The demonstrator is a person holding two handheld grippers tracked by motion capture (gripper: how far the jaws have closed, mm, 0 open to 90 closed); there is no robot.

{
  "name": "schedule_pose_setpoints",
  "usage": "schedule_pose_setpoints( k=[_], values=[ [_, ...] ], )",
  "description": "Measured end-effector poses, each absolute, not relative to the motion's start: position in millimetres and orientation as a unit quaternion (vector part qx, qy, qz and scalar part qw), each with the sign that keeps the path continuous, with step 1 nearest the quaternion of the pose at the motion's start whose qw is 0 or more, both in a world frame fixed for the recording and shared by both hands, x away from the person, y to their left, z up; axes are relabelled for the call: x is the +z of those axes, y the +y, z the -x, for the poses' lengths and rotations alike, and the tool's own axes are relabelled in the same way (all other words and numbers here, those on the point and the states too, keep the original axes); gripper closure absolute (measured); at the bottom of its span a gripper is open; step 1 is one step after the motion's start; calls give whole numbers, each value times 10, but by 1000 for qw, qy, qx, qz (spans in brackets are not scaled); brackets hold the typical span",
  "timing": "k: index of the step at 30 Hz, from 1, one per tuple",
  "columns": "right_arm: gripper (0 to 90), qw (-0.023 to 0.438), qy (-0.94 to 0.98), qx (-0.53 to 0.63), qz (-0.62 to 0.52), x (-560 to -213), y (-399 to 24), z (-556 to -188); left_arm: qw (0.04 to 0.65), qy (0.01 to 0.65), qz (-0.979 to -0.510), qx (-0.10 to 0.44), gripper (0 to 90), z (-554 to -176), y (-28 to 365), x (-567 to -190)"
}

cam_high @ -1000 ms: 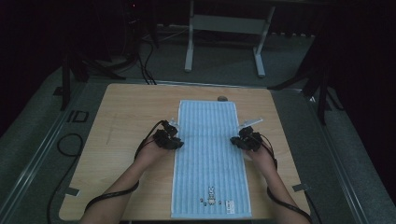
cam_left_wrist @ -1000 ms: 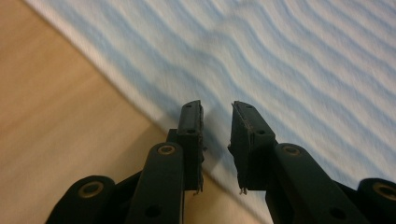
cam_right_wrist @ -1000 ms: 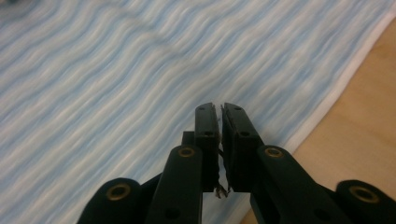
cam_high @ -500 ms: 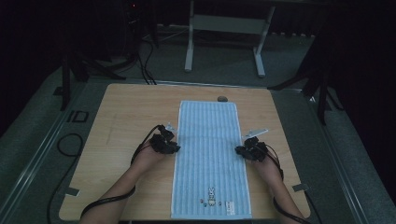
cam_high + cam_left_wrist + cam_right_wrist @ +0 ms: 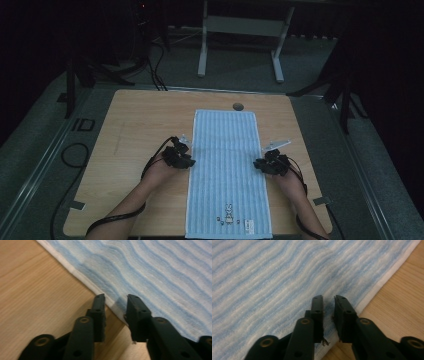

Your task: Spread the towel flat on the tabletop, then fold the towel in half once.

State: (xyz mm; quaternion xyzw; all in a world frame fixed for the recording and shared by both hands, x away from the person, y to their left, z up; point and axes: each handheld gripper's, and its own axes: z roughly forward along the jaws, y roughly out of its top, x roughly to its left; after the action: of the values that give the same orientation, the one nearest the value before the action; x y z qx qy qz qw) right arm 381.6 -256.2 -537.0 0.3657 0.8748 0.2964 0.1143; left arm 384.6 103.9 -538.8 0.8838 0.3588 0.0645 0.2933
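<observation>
1. Dim grey flooring (image 5: pixel 45 150) surrounds a pale wooden counter (image 5: pixel 130 125), and a long blue-and-white striped towel (image 5: pixel 227 165) lies flat down its middle, near hem at the counter's front edge.
2. At that near hem, small printed figures and a label (image 5: pixel 229 218) sit on the towel.
3. Two forearms enter from the front edge, one on each side of the towel, with bare wood open outside both.
4. At mid-length, the left hand-held gripper (image 5: pixel 181 157) meets the towel's left long edge; its own view shows the left hand-held gripper (image 5: pixel 115 301) with jaws a narrow gap apart, straddling the white hem (image 5: pixel 82 280), one jaw over wood, one over cloth, nothing clamped.
5. Opposite, the right hand-held gripper (image 5: pixel 269 164) sits at the right long edge; up close, the right hand-held gripper (image 5: pixel 328 301) shows jaws slightly parted over the striped cloth just inside the hem (image 5: pixel 384 277), gripping nothing.
6. Beyond the grippers, the towel's far half lies smooth, wood free on both sides.
7. Just past the far hem, a round grommet (image 5: pixel 238 106) marks the counter.
8. Farther off, cables (image 5: pixel 155 70) and a white metal frame (image 5: pixel 240 30) stand on the floor.
</observation>
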Motion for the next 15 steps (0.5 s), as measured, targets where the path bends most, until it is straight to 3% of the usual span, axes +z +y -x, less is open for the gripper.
schedule_pose_setpoints(
  k=[3, 9, 10, 15],
  values=[
    [751, 117, 871, 304, -367, -5319, -2586, -3829, 296, 365, -880, 65, 626, -3870, 1046, -5351],
    [639, 142, 855, 314, -388, -5084, -2744, -3985, 297, 377, -873, 86, 597, -3995, 1078, -5229],
    [639, 142, 855, 314, -388, -5084, -2744, -3985, 297, 377, -873, 86, 557, -3995, 1078, -5229],
    [601, 152, 848, 315, -399, -4991, -2786, -4191, 300, 409, -856, 101, 521, -4264, 1118, -5177]
  ],
)
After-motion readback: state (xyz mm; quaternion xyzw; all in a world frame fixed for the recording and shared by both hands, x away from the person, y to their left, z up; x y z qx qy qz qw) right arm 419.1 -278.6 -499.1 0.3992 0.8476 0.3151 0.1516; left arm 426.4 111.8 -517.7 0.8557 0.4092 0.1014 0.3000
